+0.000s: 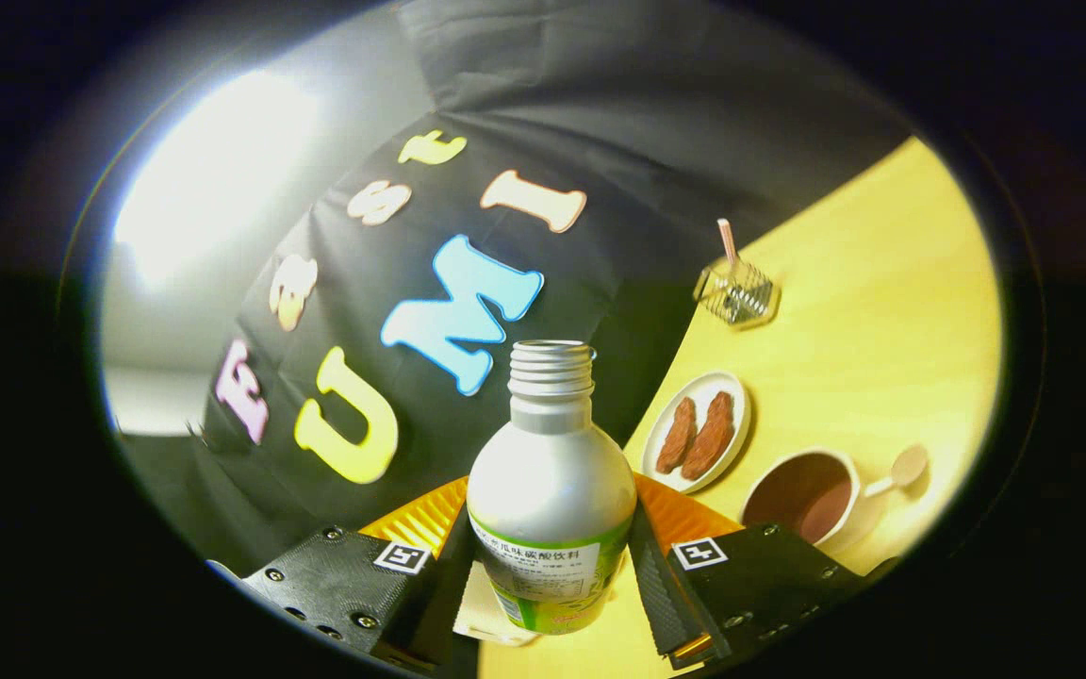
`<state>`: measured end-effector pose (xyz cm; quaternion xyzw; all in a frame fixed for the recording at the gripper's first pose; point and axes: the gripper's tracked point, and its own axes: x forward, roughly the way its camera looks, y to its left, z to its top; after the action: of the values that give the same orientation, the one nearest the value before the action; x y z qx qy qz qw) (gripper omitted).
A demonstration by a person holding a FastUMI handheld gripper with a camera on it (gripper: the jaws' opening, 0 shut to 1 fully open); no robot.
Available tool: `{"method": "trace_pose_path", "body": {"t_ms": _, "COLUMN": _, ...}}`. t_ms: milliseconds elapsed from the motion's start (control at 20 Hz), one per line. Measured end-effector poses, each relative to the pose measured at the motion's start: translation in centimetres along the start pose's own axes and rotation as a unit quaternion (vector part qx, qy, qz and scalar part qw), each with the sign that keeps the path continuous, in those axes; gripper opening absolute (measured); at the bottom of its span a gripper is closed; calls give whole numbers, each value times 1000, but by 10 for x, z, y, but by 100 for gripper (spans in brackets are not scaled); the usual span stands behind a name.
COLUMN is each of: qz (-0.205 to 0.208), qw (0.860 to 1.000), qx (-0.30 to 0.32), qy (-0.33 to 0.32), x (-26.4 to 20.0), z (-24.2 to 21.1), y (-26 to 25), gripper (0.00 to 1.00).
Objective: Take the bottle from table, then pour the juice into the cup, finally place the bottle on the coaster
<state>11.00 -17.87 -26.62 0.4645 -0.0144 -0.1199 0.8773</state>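
The bottle (551, 471) looks like smooth, satin silver metal with a glossy paper or plastic label, pressed between matt black, ribbed plastic fingers (654, 585); beside it the desk (863, 311) is smooth pale wood; beyond the bottle, the cup (812, 500) looks glazed white ceramic.

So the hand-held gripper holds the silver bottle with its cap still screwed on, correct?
Not quite. In the gripper view the hand-held gripper holds the silver metal bottle with the green label, but its threaded neck is bare: the cap is off.
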Motion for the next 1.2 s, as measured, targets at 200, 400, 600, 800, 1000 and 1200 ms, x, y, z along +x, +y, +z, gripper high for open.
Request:
{"method": "trace_pose_path", "body": {"t_ms": 200, "qz": -33, "qw": 986, "qx": -164, "qy": -8, "x": -5, "z": 14, "y": 11, "gripper": 78}}
{"method": "trace_pose_path", "body": {"t_ms": 400, "qz": -49, "qw": 954, "qx": -294, "qy": -22, "x": -11, "z": 10, "y": 17, "gripper": 78}}
{"method": "trace_pose_path", "body": {"t_ms": 600, "qz": -14, "qw": 937, "qx": -349, "qy": -18, "x": -10, "z": -18, "y": 35, "gripper": 78}}
{"method": "trace_pose_path", "body": {"t_ms": 800, "qz": -16, "qw": 922, "qx": -388, "qy": -9, "x": 0, "z": -32, "y": 25, "gripper": 78}}
{"method": "trace_pose_path", "body": {"t_ms": 1000, "qz": -12, "qw": 925, "qx": -380, "qy": 6, "x": 11, "z": -48, "y": 10, "gripper": 78}}
{"method": "trace_pose_path", "body": {"t_ms": 1200, "qz": -1, "qw": 916, "qx": -401, "qy": 24, "x": 29, "z": -74, "y": -2, "gripper": 78}}
